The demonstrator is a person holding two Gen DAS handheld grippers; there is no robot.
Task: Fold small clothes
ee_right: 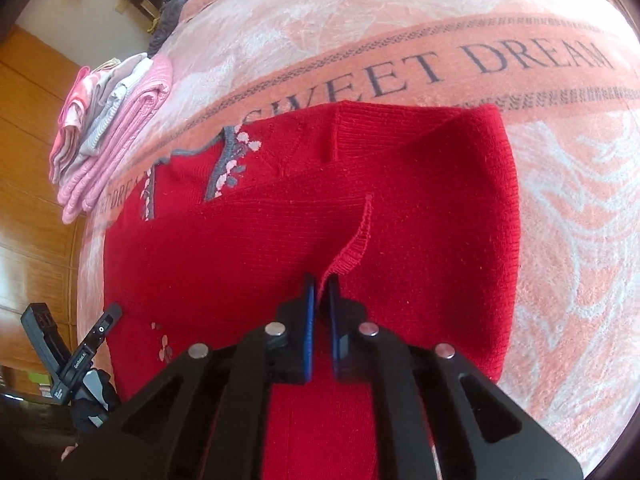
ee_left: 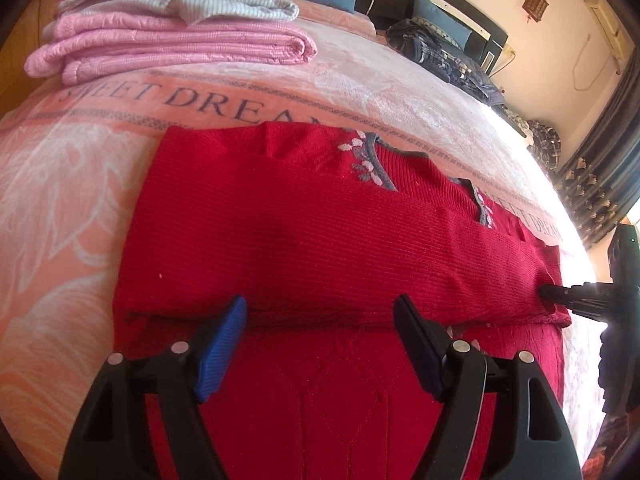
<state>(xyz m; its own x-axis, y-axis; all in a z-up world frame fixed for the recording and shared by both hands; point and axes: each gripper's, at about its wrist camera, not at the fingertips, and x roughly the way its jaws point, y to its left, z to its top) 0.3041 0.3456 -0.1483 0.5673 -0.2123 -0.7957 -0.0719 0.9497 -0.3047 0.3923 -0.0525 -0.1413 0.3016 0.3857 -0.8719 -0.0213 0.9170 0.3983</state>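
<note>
Your red sweater [ee_left: 304,240] is lying partly folded on the bed [ee_left: 60,200], across the pink "SWEET DREAM" blanket [ee_right: 560,240]. Your left gripper [ee_left: 320,320] is hovering with its 2 fingers spread wide apart at the folded edge, gripping nothing. Your right gripper [ee_right: 322,300] is pinching a ribbed edge of the sweater between nearly closed fingers, while a stack of folded pink clothes [ee_left: 172,36] is sitting well apart.

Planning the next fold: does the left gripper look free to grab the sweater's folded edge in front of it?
Probably yes. The left gripper is open, the sweater fold lies just ahead, and nothing sits between.
</note>
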